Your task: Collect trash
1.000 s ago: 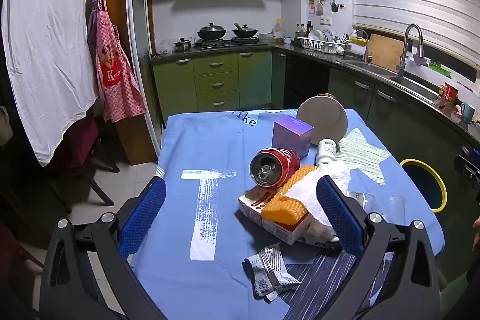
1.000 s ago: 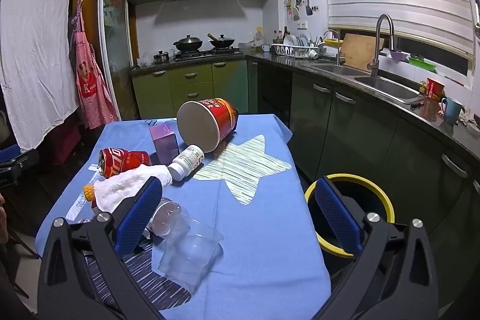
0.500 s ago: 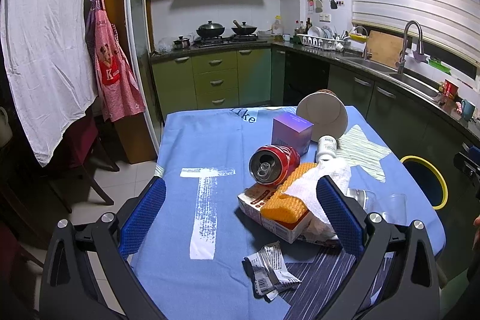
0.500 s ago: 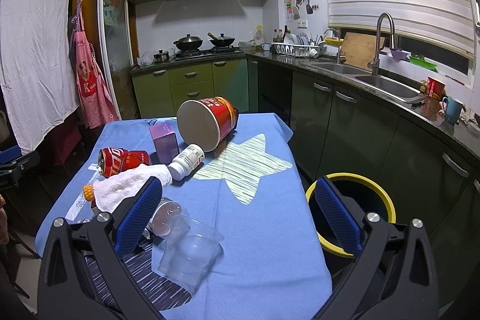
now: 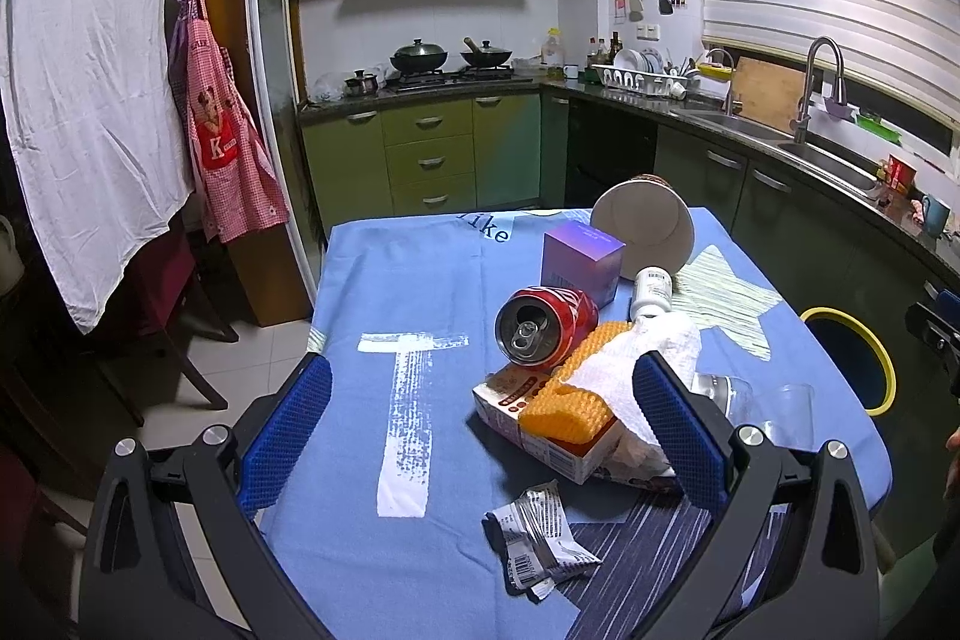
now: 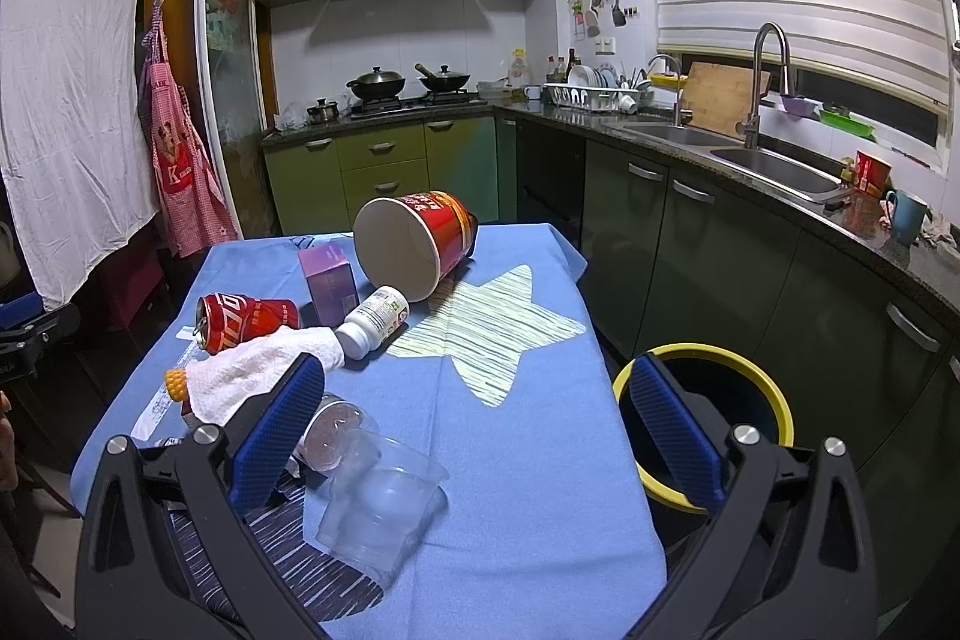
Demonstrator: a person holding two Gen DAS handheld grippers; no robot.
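Nothing looks collected yet: all the trash lies on the table (image 5: 384, 268), and what shows of the bin (image 6: 774, 400) looks dark and empty.

The left claw (image 5: 480, 424) hovers wide and empty over the near edge. Just ahead of it, low between its fingers, lies a crumpled wrapper (image 5: 540, 535). Ahead and toward its right finger sits a flat box (image 5: 540, 436) with an orange sponge (image 5: 570, 394) and a white paper towel (image 5: 642, 358) piled on it; a red can (image 5: 540, 328) leans on its far side. Farther ahead stand a purple box (image 5: 579, 259), a white bottle (image 5: 651, 289) and a tipped paper bucket (image 5: 642, 232).

The right claw (image 6: 480, 430) is wide and empty too. Two clear plastic cups (image 6: 378, 508) lie on their sides just ahead of its left finger. The bin stands on the floor beside the table, behind the right finger.

By my judgement the whole job remains: every piece must be lifted and dropped in the bin, the cups being the nearest start.
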